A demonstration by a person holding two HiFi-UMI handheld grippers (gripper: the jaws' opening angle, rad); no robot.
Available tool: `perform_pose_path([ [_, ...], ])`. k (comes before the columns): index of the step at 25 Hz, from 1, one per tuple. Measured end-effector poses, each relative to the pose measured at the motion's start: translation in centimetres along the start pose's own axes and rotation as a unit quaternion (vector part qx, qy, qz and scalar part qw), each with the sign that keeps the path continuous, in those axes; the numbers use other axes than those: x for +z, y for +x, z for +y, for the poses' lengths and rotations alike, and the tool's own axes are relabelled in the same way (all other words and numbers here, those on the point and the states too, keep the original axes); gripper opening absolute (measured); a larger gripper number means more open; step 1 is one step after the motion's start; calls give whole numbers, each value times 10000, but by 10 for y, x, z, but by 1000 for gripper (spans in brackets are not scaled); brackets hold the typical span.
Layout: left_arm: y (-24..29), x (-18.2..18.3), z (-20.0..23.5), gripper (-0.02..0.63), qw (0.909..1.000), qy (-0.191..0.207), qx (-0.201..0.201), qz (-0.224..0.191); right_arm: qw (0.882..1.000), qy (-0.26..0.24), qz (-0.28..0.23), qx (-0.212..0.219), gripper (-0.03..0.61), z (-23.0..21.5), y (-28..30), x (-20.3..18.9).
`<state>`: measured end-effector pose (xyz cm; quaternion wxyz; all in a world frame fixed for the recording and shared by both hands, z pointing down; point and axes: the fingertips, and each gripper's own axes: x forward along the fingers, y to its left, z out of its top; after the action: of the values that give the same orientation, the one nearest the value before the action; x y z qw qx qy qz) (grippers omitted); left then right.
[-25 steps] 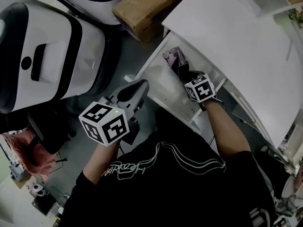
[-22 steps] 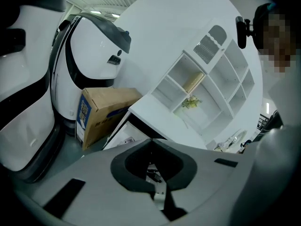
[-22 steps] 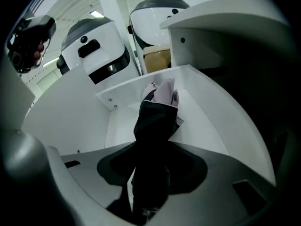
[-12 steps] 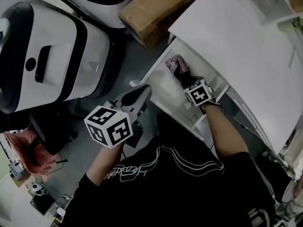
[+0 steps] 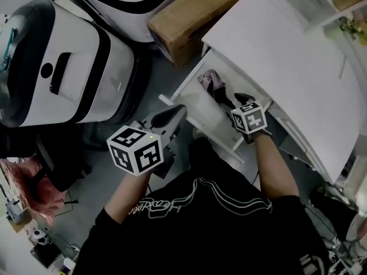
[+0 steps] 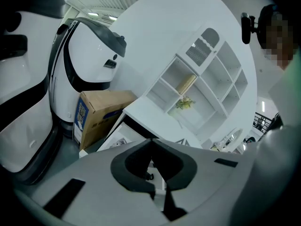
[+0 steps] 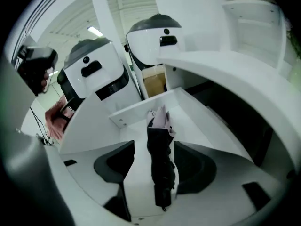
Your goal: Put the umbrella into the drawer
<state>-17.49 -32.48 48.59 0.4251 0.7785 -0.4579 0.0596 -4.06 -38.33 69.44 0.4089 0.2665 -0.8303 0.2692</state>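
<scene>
Change: the right gripper sits higher over the drawer than it did a second ago, when it was down on the umbrella. Its jaws are opening now.

Right claw: in the right gripper view we see both dark pads standing clear of the umbrella. White drawer floor shows on either side of it, so the umbrella lies between the jaws but they are not pressing on it.

Left claw: the left gripper hangs outside the drawer's front corner. In the left gripper view its pads meet at the tips with nothing between them.

Where the umbrella is: it lies inside the open drawer, flat on the floor and lengthwise, a little apart from the side walls. It is in the same spot as half a second ago.

Meaning for the task: we judge the umbrella is let go and the placing as good as done. What is left is to draw the right gripper away without catching the near end. The drawer stands open under the white cabinet top.

Umbrella's look: folded short and bunched. The body is dark and creased, with a pale pinkish ruffle of cloth at the far end and a dark stubby handle at the near end. It looks soft and slack, not tightly strapped.
</scene>
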Motion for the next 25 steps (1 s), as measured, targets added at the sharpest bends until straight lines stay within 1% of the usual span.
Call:
perform_pose_path([
  [2,-9,-5,-14,20,9999,100,-53,-29,9990,129,-410,107,244,15,-33,13],
  [4,-21,-8,-28,20,9997,214,-114,-75,9949,314,-913,308,244,34,-70,29],
  [6,-35,-11,-44,20,9992,322,-192,-131,9871,503,-1353,690,244,60,-110,41],
  [8,-50,-14,-63,20,9985,425,-290,-199,9774,556,-1727,1085,244,92,-151,51],
  [10,-65,-18,-84,20,9974,530,-413,-268,9655,539,-2134,1394,242,122,-194,59],
  [13,-89,-26,-117,20,9953,627,-627,-388,9398,613,-2753,1931,242,165,-257,64],
  [15,-106,-29,-136,20,9937,662,-743,-516,9234,745,-3057,2197,242,187,-291,63],
  [16,-115,-30,-145,20,9927,697,-792,-589,9169,796,-3193,2259,233,196,-306,62],
  [17,-125,-30,-154,20,9915,747,-842,-657,9115,813,-3331,2270,179,204,-321,60],
  [18,-134,-30,-163,20,9901,806,-896,-718,9078,777,-3456,2246,149,212,-334,59],
  [19,-143,-30,-171,20,9886,870,-952,-780,9062,674,-3547,2199,126,220,-345,57],
  [22,-164,-30,-194,20,9830,1105,-1101,-973,9102,112,-3676,1903,72,241,-367,48],
  [23,-170,-32,-201,20,9810,1204,-1132,-1016,9101,-36,-3735,1796,66,246,-373,45],
  [25,-178,-36,-212,20,9774,1410,-1160,-1062,9050,-150,-3886,1723,58,254,-385,41],
])
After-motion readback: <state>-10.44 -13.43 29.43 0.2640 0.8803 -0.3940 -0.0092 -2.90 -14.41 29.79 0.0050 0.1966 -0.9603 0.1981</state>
